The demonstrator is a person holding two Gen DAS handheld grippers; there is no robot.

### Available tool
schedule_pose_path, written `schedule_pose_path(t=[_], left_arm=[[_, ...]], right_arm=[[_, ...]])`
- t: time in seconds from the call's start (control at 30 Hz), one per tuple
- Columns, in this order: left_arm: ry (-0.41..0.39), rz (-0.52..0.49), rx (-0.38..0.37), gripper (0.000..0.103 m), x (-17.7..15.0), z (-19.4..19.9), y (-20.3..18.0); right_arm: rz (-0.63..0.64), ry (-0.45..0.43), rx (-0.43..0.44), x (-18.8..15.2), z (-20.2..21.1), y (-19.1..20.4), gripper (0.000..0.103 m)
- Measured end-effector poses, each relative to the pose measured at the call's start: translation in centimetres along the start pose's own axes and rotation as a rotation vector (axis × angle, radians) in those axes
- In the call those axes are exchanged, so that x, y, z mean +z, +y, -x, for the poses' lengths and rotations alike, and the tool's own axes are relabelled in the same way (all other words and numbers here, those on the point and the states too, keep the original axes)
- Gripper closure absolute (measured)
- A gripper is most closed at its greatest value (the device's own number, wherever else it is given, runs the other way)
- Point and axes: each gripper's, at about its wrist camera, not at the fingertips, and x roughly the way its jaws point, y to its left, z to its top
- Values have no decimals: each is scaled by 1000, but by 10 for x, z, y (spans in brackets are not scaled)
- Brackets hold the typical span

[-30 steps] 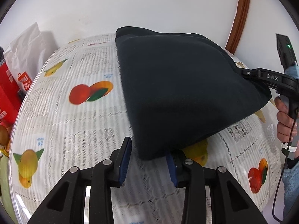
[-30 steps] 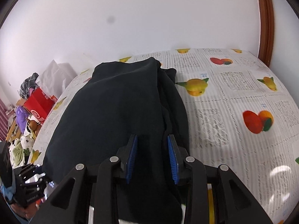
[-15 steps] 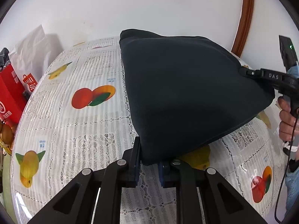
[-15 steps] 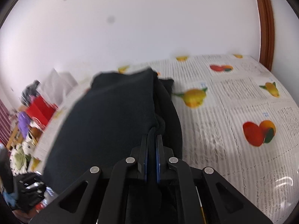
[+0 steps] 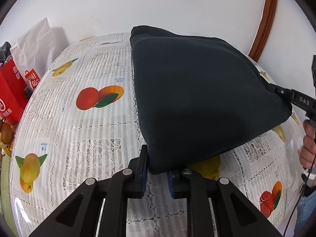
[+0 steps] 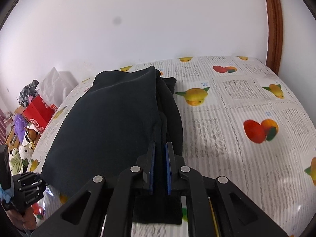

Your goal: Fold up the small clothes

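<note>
Black cloth [image 5: 197, 98] is lying on the table [image 5: 88, 134], its near corners sitting pinched between both the left gripper's [image 5: 157, 174] and the right gripper's [image 6: 160, 167] nearly closed fingers.

Dark garment [image 5: 197, 98], near edge raised off table

The garment [image 5: 197, 98] was a plain, very dark navy, almost black, with no print on it. Under it the tablecloth [image 5: 88, 138] was white with grey stripes and lace-like squares, dotted with printed fruit in red, orange and yellow with green leaves. Both grippers were black with blue pads [image 6: 152, 167], and a red bag [image 5: 9, 90] with white lettering stood off to one side.
</note>
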Motion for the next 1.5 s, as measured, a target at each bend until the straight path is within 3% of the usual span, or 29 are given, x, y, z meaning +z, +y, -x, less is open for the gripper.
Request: schedule_pose_path(t=[0.33, 0.5, 0.67, 0.73, 1.1, 1.33, 1.5], left_arm=[[6, 4, 13, 83, -8, 15, 2], [-9, 12, 2, 72, -11, 34, 7], [-77, 21, -13, 58, -10, 62, 12], [-99, 23, -7, 58, -4, 67, 13], [-32, 66, -33, 51, 14, 12, 13], [-29, 59, -36, 51, 16, 12, 10], [-20, 70, -35, 51, 10, 16, 11]], right_arm=[[39, -13, -47, -19, 17, 6, 92], [45, -16, -67, -23, 21, 8, 92], [78, -14, -102, -30, 23, 13, 92], [87, -11, -108, -33, 25, 13, 92], [35, -2, -126, -41, 30, 9, 92], [66, 3, -204, -37, 25, 22, 92], [53, 12, -199, -38, 27, 19, 92]])
